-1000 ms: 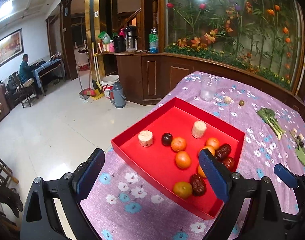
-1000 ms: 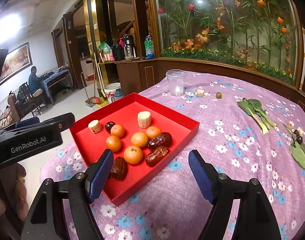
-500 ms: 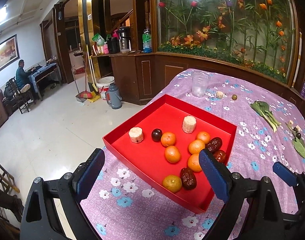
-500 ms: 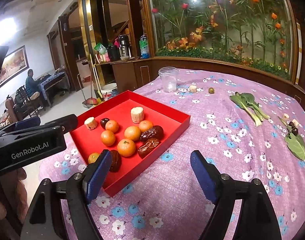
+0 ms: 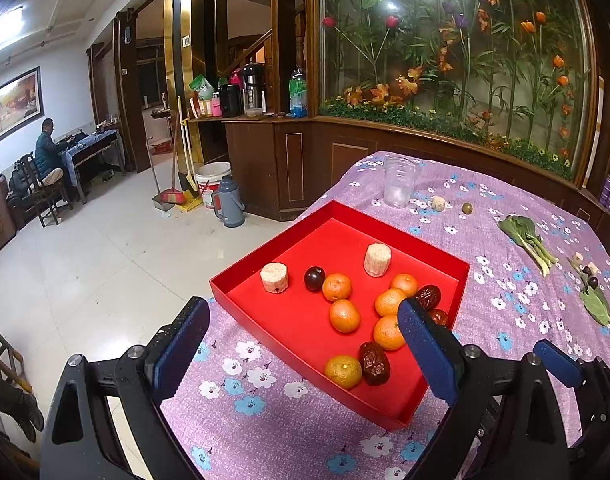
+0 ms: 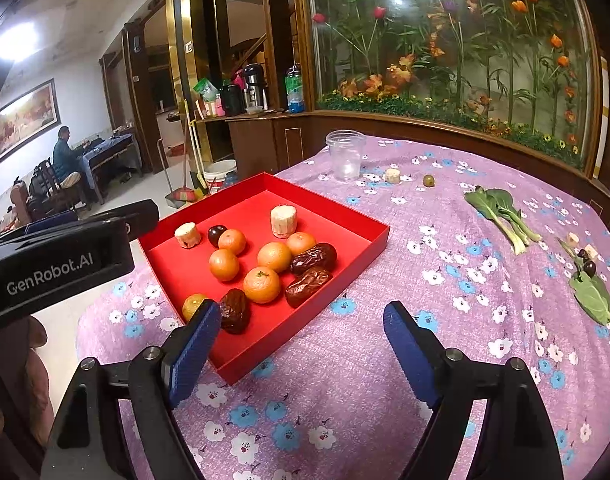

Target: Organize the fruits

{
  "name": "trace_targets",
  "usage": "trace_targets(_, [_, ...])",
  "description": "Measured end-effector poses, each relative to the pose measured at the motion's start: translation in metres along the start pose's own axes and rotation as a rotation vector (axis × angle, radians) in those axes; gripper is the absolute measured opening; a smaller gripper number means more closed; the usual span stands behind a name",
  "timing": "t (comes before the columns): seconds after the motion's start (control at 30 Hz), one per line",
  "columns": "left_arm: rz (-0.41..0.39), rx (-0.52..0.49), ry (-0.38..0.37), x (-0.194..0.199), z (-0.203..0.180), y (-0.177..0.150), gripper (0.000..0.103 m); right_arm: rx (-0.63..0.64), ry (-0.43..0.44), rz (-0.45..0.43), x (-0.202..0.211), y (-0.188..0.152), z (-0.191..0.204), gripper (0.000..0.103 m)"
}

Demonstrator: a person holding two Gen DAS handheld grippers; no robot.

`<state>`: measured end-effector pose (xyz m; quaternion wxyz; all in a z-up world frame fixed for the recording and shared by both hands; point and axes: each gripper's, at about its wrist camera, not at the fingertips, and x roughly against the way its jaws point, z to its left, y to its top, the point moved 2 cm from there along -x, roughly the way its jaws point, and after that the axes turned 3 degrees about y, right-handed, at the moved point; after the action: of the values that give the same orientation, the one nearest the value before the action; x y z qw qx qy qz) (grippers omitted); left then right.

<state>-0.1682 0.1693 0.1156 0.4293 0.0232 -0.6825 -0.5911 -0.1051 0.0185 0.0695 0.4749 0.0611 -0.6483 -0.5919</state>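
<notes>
**Both grippers spread and empty short of the red tray**

Right gripper (image 6: 297, 330) hung over the cloth with its jaws wide apart and nothing between them; they had just been opening further. Its left pad sat just in front of the tray's (image 6: 379, 229) near corner, overlapping a date (image 6: 233, 311) and a mandarin (image 6: 193, 306) in that view, though it touched neither. Left gripper (image 5: 301, 340) was also spread and empty, poised over the tray's near-left edge.

From the right gripper the fruit lay ahead and to the left, all inside the tray: six mandarins, three dates, a dark plum (image 6: 216, 235) and two pale cut stubs (image 6: 283, 221). Two of the dates (image 6: 308, 281) lay side by side, long axes running up toward the tray's right wall, roughly across the right gripper's line of approach. I judged the right gripper nearer to those dates and the front mandarin, the left nearer to the plum and the far stubs.

Loose on the cloth, well apart from both grippers, lay a small green fruit (image 6: 428, 180) and another pale piece (image 6: 393, 175) beside a plastic cup (image 6: 345, 154), plus greens (image 6: 501, 212) and a leaf (image 6: 593, 298) with dark berries to the right.

In the left view, its right pad covered part of the dates and one mandarin. What the pale stubs were, I could not tell.
</notes>
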Motion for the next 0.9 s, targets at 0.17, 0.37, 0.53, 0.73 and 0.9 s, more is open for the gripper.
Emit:
trace_targets(0.17, [-0.015, -0.001, 0.009, 0.004, 0.001, 0.002, 0.095, -0.003, -0.006, 0.002, 0.0, -0.001, -0.001, 0.089])
trace_targets(0.37, [-0.044, -0.004, 0.024, 0.009, -0.001, 0.003, 0.095, -0.008, -0.007, 0.003, 0.0, -0.002, -0.003, 0.089])
trace_targets(0.53, [-0.072, -0.013, 0.032, 0.013, -0.003, 0.003, 0.095, -0.005, -0.005, 0.004, 0.0, -0.003, -0.003, 0.089])
trace_targets(0.73, [-0.07, -0.014, 0.026, 0.013, -0.004, 0.003, 0.095, -0.005, -0.004, 0.005, 0.0, -0.003, -0.002, 0.09])
trace_targets(0.9, [-0.076, -0.019, 0.025, 0.015, -0.006, 0.002, 0.095, -0.004, -0.003, 0.005, 0.0, -0.004, 0.0, 0.09])
